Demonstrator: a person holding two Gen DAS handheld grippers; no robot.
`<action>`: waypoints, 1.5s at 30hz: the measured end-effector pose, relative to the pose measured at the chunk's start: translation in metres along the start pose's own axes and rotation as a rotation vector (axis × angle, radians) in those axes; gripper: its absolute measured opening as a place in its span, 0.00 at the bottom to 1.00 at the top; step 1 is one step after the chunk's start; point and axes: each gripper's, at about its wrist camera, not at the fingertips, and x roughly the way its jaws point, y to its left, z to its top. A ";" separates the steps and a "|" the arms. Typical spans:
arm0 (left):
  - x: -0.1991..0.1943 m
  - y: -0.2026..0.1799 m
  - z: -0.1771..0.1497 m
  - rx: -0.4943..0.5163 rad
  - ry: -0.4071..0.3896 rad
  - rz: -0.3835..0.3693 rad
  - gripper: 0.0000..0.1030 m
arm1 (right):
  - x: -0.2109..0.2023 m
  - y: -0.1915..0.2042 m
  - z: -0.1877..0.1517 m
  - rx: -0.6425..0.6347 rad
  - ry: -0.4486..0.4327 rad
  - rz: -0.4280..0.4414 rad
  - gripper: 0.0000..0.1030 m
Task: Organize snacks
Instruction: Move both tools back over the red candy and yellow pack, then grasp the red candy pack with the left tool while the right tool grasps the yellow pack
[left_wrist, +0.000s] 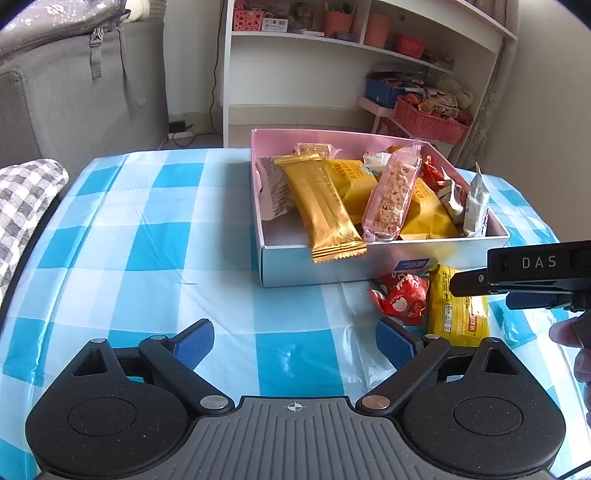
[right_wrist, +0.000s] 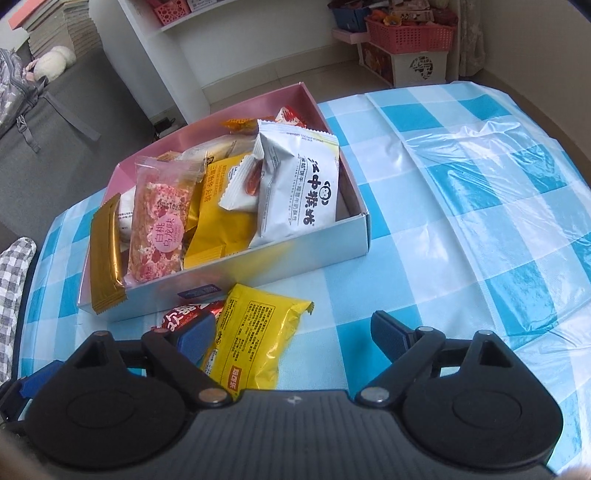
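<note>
A shallow box (left_wrist: 369, 267) (right_wrist: 229, 273) with a pink inside stands on the blue-checked table and holds several wrapped snacks, among them a gold bar (left_wrist: 319, 206) (right_wrist: 105, 254) hanging over its front rim. In front of the box lie a yellow snack packet (left_wrist: 456, 310) (right_wrist: 255, 339) and a red snack packet (left_wrist: 402, 299) (right_wrist: 186, 314). My right gripper (right_wrist: 295, 338) stands open over the yellow packet, its left pad at the packet's left edge, the right pad apart from it. My left gripper (left_wrist: 295, 343) is open over bare tablecloth, left of both packets.
The right gripper's black body (left_wrist: 532, 273) and a person's fingers (left_wrist: 572, 332) enter the left wrist view from the right. A grey sofa (left_wrist: 74, 103) and a white shelf unit (left_wrist: 351, 55) with a pink basket (left_wrist: 428, 122) stand beyond the table. A checked sleeve (left_wrist: 26, 206) lies at the left.
</note>
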 end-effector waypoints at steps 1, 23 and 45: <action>0.001 0.000 0.000 0.001 0.000 0.002 0.93 | 0.001 0.004 -0.002 -0.011 0.005 -0.002 0.81; 0.014 -0.021 0.011 0.019 -0.013 -0.064 0.91 | -0.006 0.008 -0.017 -0.215 0.006 -0.055 0.44; 0.044 -0.071 0.013 0.112 0.033 -0.088 0.41 | -0.007 -0.027 -0.016 -0.165 0.027 -0.007 0.45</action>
